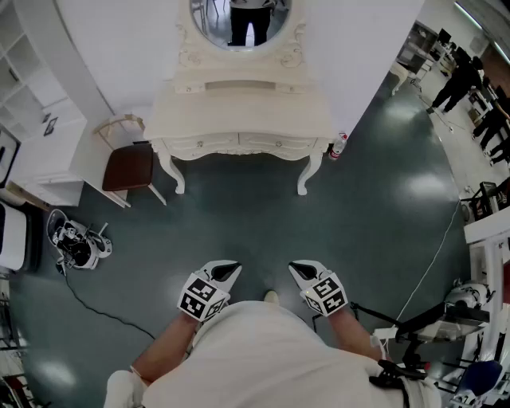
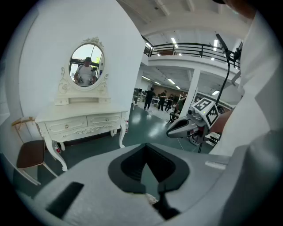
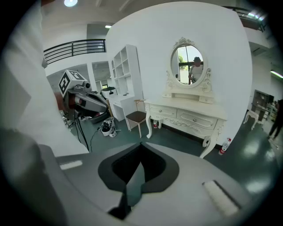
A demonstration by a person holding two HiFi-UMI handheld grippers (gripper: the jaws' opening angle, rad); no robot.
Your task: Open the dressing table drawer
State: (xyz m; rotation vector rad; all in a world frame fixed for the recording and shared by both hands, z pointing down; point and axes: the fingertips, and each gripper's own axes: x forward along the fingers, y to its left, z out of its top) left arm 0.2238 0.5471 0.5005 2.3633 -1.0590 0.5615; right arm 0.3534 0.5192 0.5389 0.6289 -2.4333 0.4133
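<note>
Dark floor point(image 1: 239, 231), white dressing table point(image 1: 239, 111) upper centre, drawers point(image 1: 239, 145) shut. My left gripper point(image 1: 229, 268) and right gripper point(image 1: 296, 268) sit lower centre, fingers closed on nothing, well short of it.

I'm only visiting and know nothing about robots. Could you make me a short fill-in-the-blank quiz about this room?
The dressing table carries an ____ mirror.
Both its drawers are ____.
In the head view, the brown-seated chair stands at the table's ____.
The left gripper and right gripper hold ____.
Missing words: oval; shut; left; nothing.
</note>
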